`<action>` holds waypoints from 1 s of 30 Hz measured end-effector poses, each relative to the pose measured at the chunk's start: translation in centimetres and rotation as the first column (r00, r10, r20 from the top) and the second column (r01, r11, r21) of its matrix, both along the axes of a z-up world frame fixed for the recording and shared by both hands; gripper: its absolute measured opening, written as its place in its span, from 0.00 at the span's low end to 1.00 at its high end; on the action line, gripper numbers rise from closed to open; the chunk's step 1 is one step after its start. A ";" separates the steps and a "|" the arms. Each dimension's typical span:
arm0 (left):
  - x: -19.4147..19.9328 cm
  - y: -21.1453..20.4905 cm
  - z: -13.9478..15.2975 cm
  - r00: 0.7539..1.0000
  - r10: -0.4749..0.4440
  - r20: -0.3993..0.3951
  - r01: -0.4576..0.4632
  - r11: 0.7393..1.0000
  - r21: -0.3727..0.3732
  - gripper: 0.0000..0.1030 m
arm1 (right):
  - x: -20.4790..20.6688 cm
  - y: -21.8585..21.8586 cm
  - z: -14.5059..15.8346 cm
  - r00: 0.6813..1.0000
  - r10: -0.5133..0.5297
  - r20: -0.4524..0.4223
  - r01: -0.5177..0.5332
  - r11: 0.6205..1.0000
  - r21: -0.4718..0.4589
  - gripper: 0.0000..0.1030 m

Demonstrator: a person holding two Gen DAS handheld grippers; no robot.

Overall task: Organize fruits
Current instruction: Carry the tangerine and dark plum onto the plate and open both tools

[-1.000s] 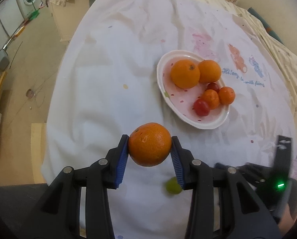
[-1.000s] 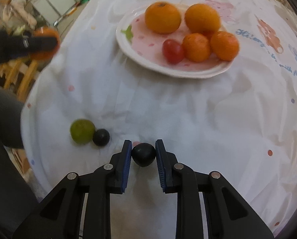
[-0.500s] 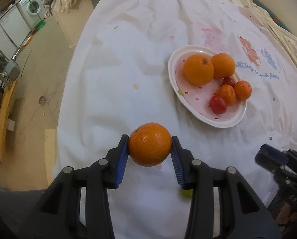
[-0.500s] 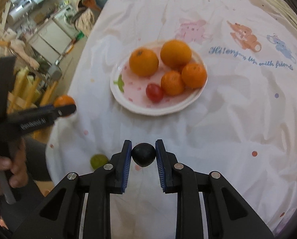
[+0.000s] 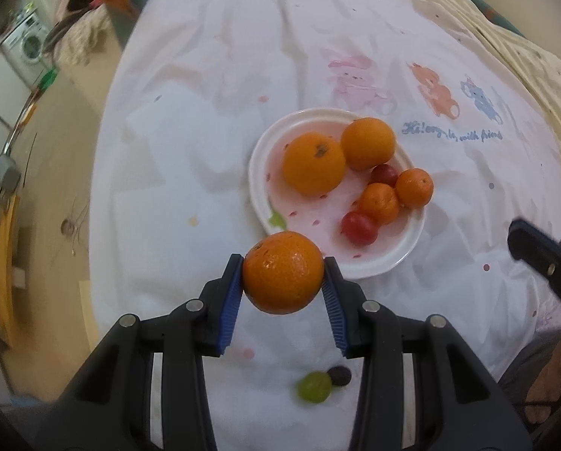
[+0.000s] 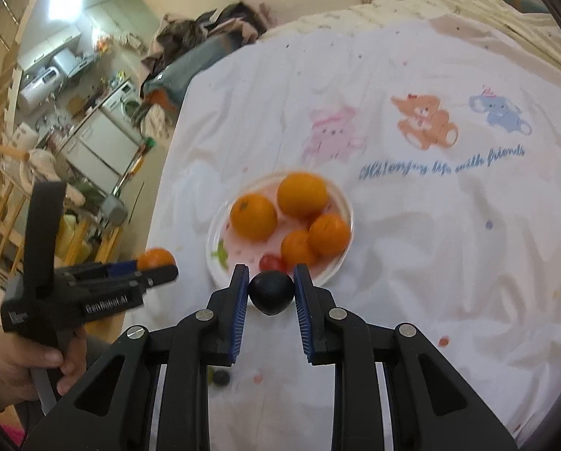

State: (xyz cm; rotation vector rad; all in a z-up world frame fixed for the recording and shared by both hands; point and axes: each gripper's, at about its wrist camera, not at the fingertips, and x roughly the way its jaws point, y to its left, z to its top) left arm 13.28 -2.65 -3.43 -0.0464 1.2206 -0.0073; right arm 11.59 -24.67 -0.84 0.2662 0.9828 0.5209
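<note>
The left gripper (image 5: 283, 282) is holding an orange (image 5: 282, 272) between its blue fingers (image 5: 230, 300), its dark stem scar facing up and to the left; being round, it is showing no long axis. The orange is hanging over the near rim of the white plate (image 5: 370, 268), which is sitting on a white cartoon-printed cloth (image 5: 205, 120) covering the surface.

The right gripper (image 6: 271, 291) is pinching a dark grape (image 6: 271, 292) with its fingers (image 6: 239, 302) set narrow; the grape's slightly pointed end is facing down, in front of the plate's near edge.

On the plate four oranges and two red cherry tomatoes (image 5: 359, 228) are lying together.

The left wrist view alone is showing a green grape (image 5: 315, 386) touching a second dark grape (image 5: 339, 375) on the cloth below the fingers. The right wrist view alone is showing a hand (image 6: 21, 368) gripping the left tool, and a cluttered room with a washing machine (image 6: 124, 99) behind.
</note>
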 end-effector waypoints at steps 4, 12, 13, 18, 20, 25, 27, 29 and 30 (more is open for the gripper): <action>1.4 -1.0 -0.5 0.999 -0.041 -0.003 0.041 0.999 0.017 0.36 | 1.8 -0.1 -0.1 1.000 -0.011 -0.004 0.012 1.000 0.014 0.25; 3.4 -1.6 -2.5 0.995 -0.096 0.018 0.097 0.995 -0.029 0.36 | 5.5 1.8 -2.1 0.999 0.028 -0.035 -0.028 1.000 0.007 0.25; 3.6 -1.8 -2.7 0.994 -0.107 0.022 0.108 0.994 -0.026 0.36 | 5.9 2.0 -2.5 0.998 0.031 -0.045 -0.031 0.999 0.009 0.25; 4.5 -1.8 -4.0 0.994 -0.108 0.007 0.108 0.994 -0.026 0.36 | 8.1 3.6 -4.5 0.994 0.065 -0.087 -0.066 0.998 -0.002 0.25; 4.8 -1.4 -4.6 0.995 -0.095 -0.022 0.094 0.995 -0.044 0.36 | 8.8 4.2 -5.4 0.992 0.077 -0.101 -0.078 0.997 -0.012 0.25; 5.1 -0.6 -5.5 0.995 -0.079 -0.059 0.073 0.993 -0.092 0.36 | 9.8 5.1 -6.9 0.987 0.093 -0.133 -0.097 0.995 -0.018 0.25; 5.1 -0.4 -5.7 0.995 -0.076 -0.065 0.069 0.993 -0.097 0.36 | 9.9 5.3 -7.2 0.985 0.097 -0.139 -0.101 0.995 -0.018 0.25; 5.1 -0.6 -5.9 0.994 -0.075 -0.077 0.067 0.993 -0.101 0.36 | 10.0 5.5 -7.4 0.985 0.100 -0.141 -0.103 0.994 -0.019 0.25; 5.1 -0.6 -6.0 0.993 -0.079 -0.084 0.070 0.992 -0.106 0.36 | 10.1 5.6 -7.5 0.984 0.102 -0.143 -0.106 0.994 -0.022 0.25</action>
